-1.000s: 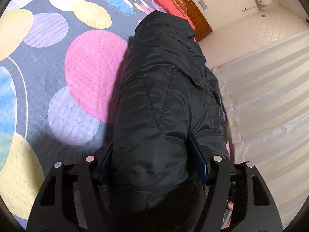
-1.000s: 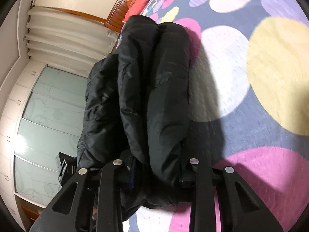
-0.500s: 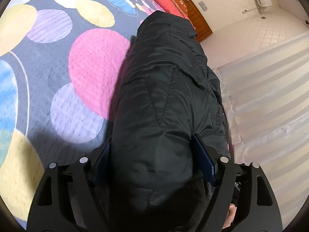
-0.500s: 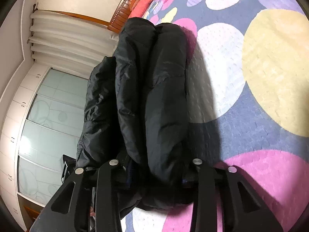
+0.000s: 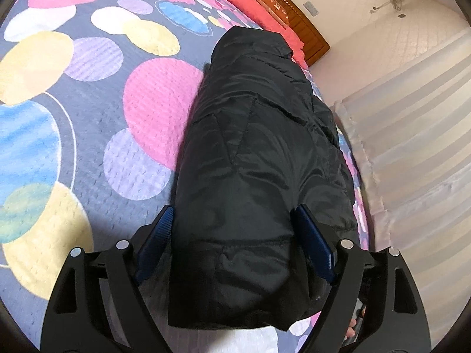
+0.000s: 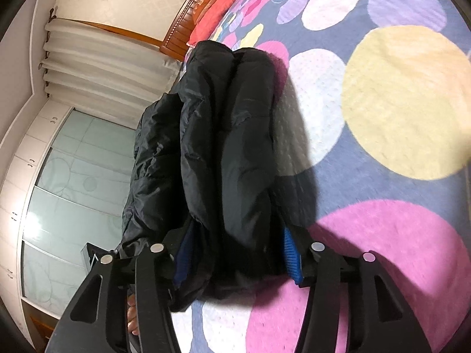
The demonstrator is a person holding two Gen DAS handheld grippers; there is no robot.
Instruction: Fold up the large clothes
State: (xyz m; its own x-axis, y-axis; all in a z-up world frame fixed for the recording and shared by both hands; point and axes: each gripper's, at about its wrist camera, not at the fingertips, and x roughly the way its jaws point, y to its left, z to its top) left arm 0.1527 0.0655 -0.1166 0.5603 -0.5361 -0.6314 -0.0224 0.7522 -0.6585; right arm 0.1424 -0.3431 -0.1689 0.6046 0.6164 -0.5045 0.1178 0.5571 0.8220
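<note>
Both sets of jaws wider than a second ago, and both grippers have backed off slightly: more of the jacket's near hem shows now. Left gripper [image 5: 235, 235] jaws opening; black jacket [image 5: 259, 153] sits between the blue pads [image 5: 315, 244], fabric bulging right up to them, can't tell whether they press on it. Right gripper [image 6: 235, 253] jaws opening too, same jacket [image 6: 232, 147] between its pads [image 6: 290, 253]; a gap shows at the 3 o'clock pad, the 9 o'clock one is half buried in fabric.

Jacket is folded into a long thick bundle lying on the polka-dot bedspread [image 5: 88, 117], running from 6 o'clock up to 12 in both views, along the bed edge. In the right wrist view a looser layer spills out toward 9 o'clock.

Red pillows [image 5: 259, 8] and wooden headboard [image 5: 306, 29] past the far end, about 1 o'clock in the left view. Curtain [image 5: 412, 147] at 3 o'clock. Wardrobe with pale glass doors [image 6: 67, 182] at 9 o'clock in the right view.
</note>
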